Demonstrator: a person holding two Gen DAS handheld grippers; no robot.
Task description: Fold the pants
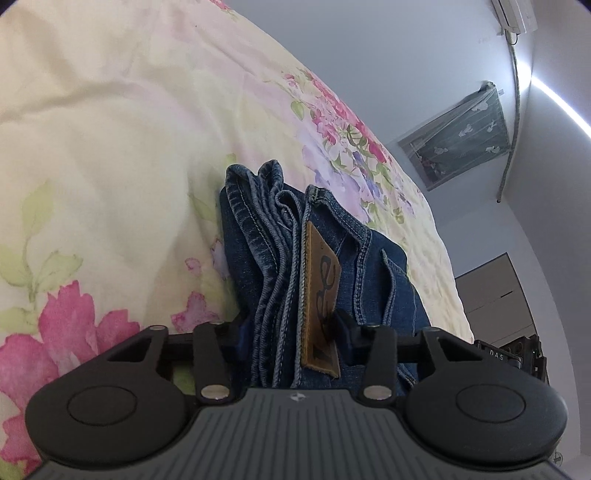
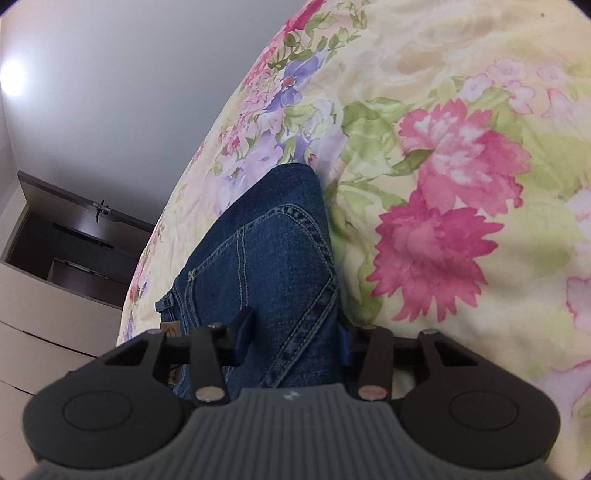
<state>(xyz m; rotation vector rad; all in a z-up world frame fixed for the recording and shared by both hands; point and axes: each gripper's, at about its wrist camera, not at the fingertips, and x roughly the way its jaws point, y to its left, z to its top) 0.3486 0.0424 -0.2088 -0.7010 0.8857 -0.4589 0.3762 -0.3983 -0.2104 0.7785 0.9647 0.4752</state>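
Observation:
The blue jeans (image 1: 258,229) lie folded in a thick stack on the floral bedspread (image 1: 110,147), with their layered hems and a brown leather patch (image 1: 319,288) facing the left wrist camera. My left gripper (image 1: 291,325) is shut on this stack, one finger on each side of the layers. In the right wrist view the same jeans (image 2: 266,240) show a back pocket and seams. My right gripper (image 2: 295,332) is shut on that end of the fold, and the denim fills the gap between its fingers. The bedspread (image 2: 461,184) lies beneath.
The bed's far edge curves away to a white wall. An air conditioner (image 1: 517,14), a curtained window (image 1: 461,140) and a wardrobe (image 1: 495,295) stand beyond it. A black device (image 1: 517,354) shows at the right. A dark cabinet (image 2: 74,236) and white drawers (image 2: 55,332) stand at the left.

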